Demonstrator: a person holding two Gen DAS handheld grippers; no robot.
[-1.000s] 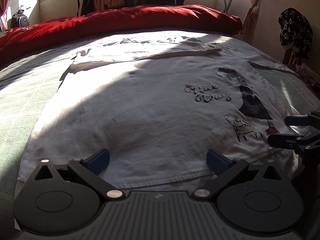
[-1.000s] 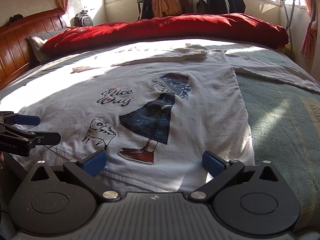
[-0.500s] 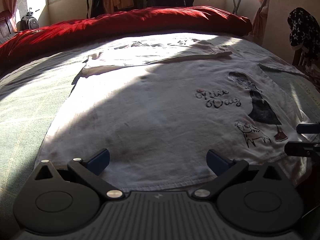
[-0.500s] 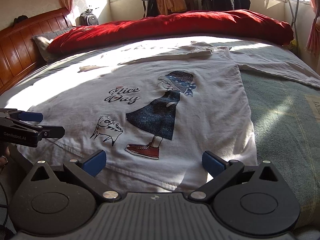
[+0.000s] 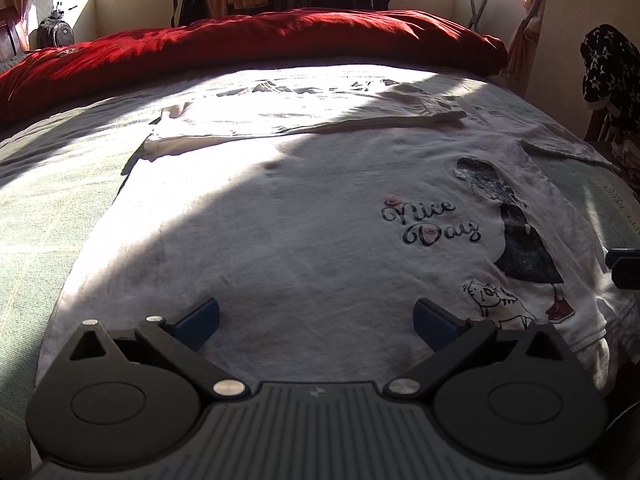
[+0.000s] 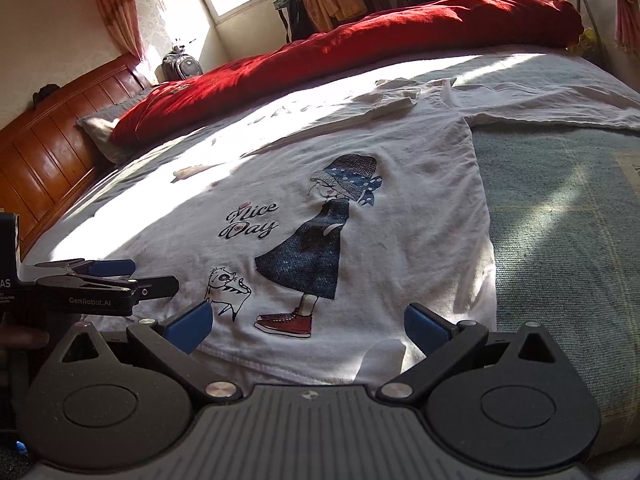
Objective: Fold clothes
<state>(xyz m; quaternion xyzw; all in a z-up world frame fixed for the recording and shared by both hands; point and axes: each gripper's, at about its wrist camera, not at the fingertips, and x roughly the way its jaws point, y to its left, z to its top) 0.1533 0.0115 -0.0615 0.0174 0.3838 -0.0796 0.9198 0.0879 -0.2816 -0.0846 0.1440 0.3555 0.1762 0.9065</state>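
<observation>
While grippers [image 5: 315, 325] gape, T-shirt [image 5: 304, 232] flat (printed)

Both wrist views low, close over the shirt [image 5: 280, 240] hem, facing the window, sharing its print

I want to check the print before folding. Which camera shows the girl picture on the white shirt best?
The right wrist view: the girl print on the white shirt lies near the middle, large and sharp. In the left wrist view the print sits far to the right, narrower and distorted.
</observation>
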